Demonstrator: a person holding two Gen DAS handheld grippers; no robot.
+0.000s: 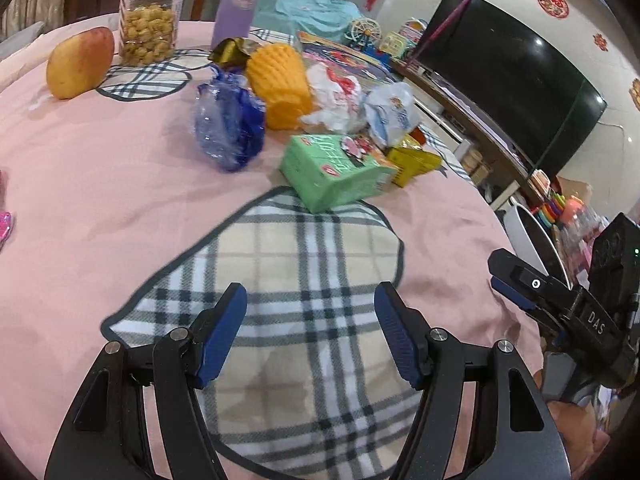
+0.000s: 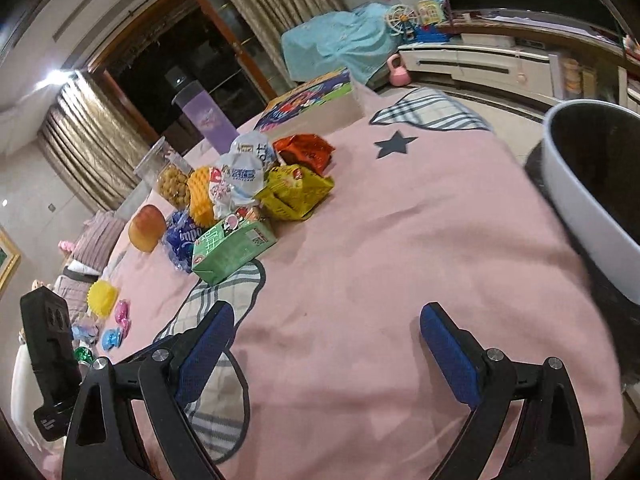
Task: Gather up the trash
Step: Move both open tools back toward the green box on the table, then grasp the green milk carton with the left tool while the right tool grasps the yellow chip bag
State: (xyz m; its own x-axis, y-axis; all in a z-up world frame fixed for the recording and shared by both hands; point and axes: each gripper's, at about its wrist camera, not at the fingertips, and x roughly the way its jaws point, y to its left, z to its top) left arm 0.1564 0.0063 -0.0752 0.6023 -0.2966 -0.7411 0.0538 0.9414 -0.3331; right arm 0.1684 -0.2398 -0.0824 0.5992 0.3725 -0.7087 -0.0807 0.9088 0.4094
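Note:
A heap of trash lies on the pink tablecloth [image 1: 100, 168]: a green carton [image 1: 334, 172] [image 2: 232, 246], a crumpled blue wrapper [image 1: 228, 128] [image 2: 180, 240], a yellow packet [image 1: 414, 160] [image 2: 294, 192], white plastic bags [image 1: 340, 100] [image 2: 240, 180] and an orange-red packet [image 2: 306, 152]. My left gripper [image 1: 310, 300] hovers open over a plaid patch, short of the carton, nothing between its fingers. My right gripper [image 2: 326, 318] is open over bare pink cloth, also empty. The right gripper shows at the left wrist view's right edge [image 1: 516, 280].
A white bin with a dark inside [image 2: 588, 200] [image 1: 532, 240] stands off the table's right edge. A mango [image 1: 80, 62], a snack jar [image 1: 148, 16], a purple bottle [image 1: 240, 4], an orange foam net [image 1: 280, 84] and a box [image 2: 316, 100] sit behind. Small candies [image 2: 116, 328] lie left.

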